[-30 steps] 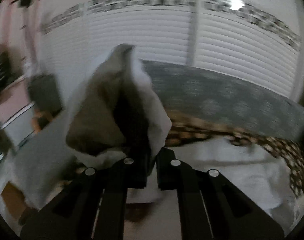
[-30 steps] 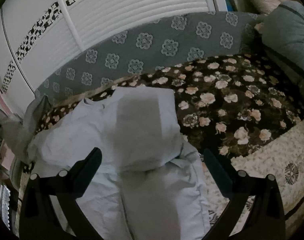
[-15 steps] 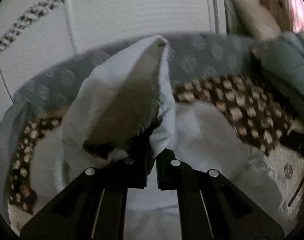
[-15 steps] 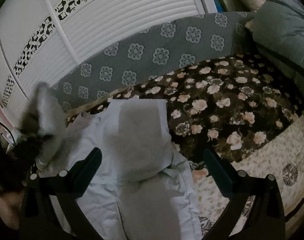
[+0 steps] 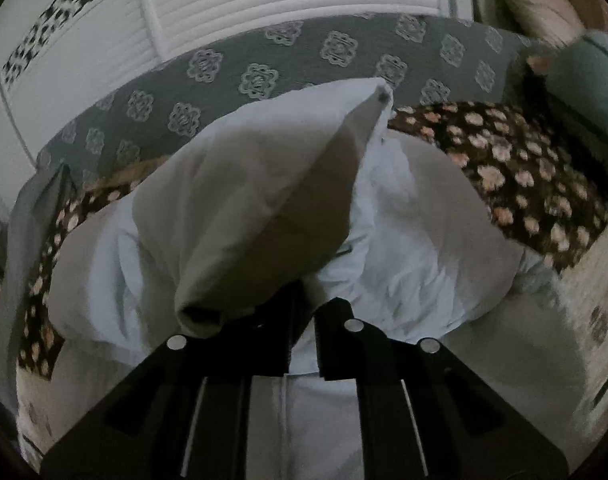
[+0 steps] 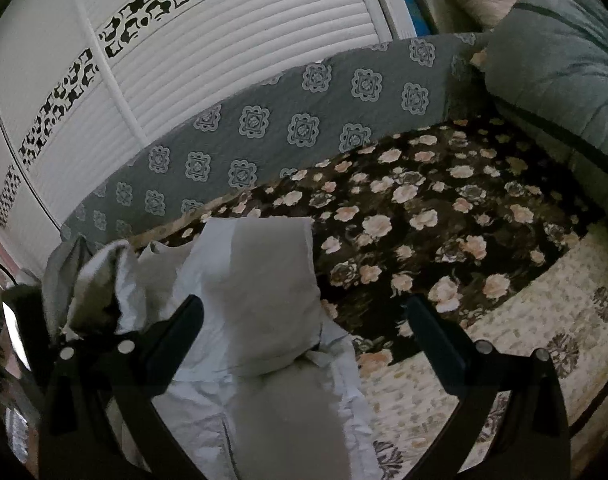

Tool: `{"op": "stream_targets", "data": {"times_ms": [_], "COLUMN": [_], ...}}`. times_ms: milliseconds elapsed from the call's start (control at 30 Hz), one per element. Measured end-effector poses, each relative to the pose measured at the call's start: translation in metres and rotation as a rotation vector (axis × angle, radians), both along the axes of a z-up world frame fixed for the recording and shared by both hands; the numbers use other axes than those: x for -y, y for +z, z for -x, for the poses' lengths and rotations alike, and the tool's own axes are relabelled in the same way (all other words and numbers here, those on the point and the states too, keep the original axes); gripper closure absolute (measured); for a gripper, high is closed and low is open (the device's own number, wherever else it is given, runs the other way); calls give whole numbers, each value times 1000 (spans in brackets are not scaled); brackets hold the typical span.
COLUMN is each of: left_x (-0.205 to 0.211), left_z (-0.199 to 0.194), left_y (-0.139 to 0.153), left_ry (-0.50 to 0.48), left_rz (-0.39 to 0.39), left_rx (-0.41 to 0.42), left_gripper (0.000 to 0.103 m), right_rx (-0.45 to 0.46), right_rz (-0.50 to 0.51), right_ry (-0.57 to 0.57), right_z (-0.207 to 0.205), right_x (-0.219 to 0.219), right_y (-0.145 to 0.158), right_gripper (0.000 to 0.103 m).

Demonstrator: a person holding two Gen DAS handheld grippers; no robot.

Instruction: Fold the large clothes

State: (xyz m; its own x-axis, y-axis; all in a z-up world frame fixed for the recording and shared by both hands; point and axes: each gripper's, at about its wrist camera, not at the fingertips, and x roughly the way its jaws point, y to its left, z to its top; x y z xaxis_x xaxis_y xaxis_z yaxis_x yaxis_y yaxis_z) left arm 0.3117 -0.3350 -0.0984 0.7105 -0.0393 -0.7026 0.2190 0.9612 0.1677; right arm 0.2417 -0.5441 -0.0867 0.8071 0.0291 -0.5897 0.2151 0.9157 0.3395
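pale blue garment (image 6: 260, 300) lies partly folded on the floral bedspread (image 6: 423, 220), between the wide-parted, empty right tongs (image 6: 304, 332), while the left tongs (image 5: 302, 324) clench a raised sleeve end (image 5: 264, 208) ahead of them, its fold not yet laid down.

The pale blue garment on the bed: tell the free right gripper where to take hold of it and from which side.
Grip the pale blue garment at its near right edge, where a loose fold lifts off the cream quilt. Come from the right, low over the bedding, so one of the open right gripper fingers can slide under. The left gripper already pinches a raised flap.
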Motion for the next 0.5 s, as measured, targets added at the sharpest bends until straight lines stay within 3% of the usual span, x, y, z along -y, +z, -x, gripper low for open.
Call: {"op": "stream_targets", "data": {"times_ms": [133, 200, 300, 500], "left_x": [-10, -7, 14, 30], "left_z": [8, 11, 20, 34], "left_y": [21, 25, 18, 7], "left_ry": [65, 83, 78, 114], "left_rz": [56, 34, -179, -427], "left_rx": [-1, 7, 87, 216], "left_gripper": [95, 95, 90, 76], "right_rx": [14, 22, 26, 12], "right_rz": [24, 27, 19, -13], "right_ry": [-14, -26, -29, -2], "right_z": [3, 5, 7, 7], "right_x": [1, 3, 8, 11], "right_y": [5, 8, 10, 10], "right_gripper": [2, 2, 2, 2]}}
